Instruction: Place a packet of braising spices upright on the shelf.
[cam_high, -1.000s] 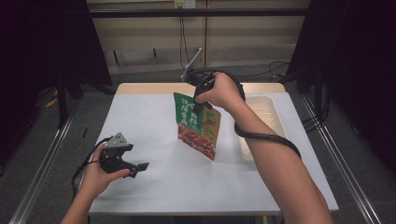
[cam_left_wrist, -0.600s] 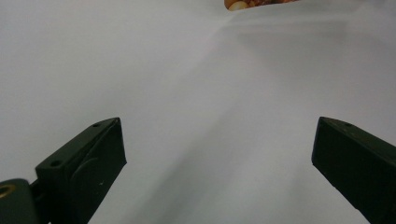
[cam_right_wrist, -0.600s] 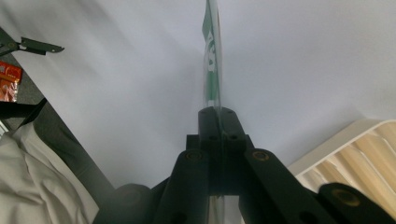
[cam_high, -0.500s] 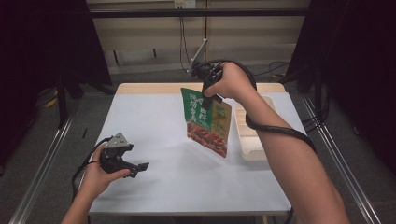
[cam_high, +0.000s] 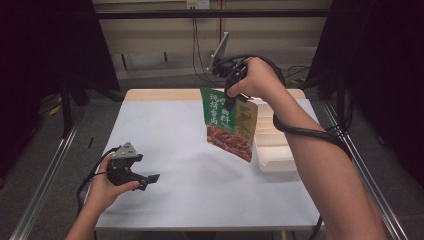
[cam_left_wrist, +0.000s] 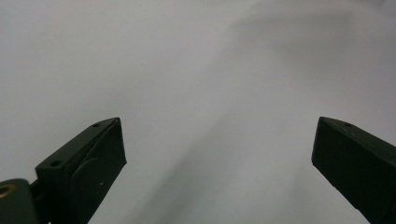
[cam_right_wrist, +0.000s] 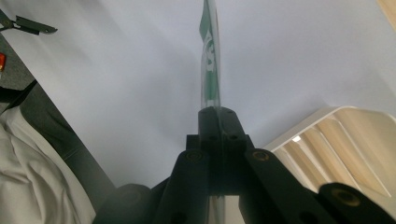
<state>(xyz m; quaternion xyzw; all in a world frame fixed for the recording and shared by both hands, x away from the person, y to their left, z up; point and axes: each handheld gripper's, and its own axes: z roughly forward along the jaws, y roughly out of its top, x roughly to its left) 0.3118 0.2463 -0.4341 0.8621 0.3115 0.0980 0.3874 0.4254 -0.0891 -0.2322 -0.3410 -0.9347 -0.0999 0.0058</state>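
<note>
Above the table, beside the tray, a pouch hangs: light, floppy, slick film, best pinched at its stiff top seam. The right gripper clamps there; the left gripper gapes empty.

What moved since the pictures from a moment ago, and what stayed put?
The right tool, shut on the top edge of the green food pouch, carried it higher and toward the white tray at the table's right side. The pouch hangs clear of the table. The left tool stayed low over the near left of the table, jaws open and holding nothing. The tray did not move.
</note>
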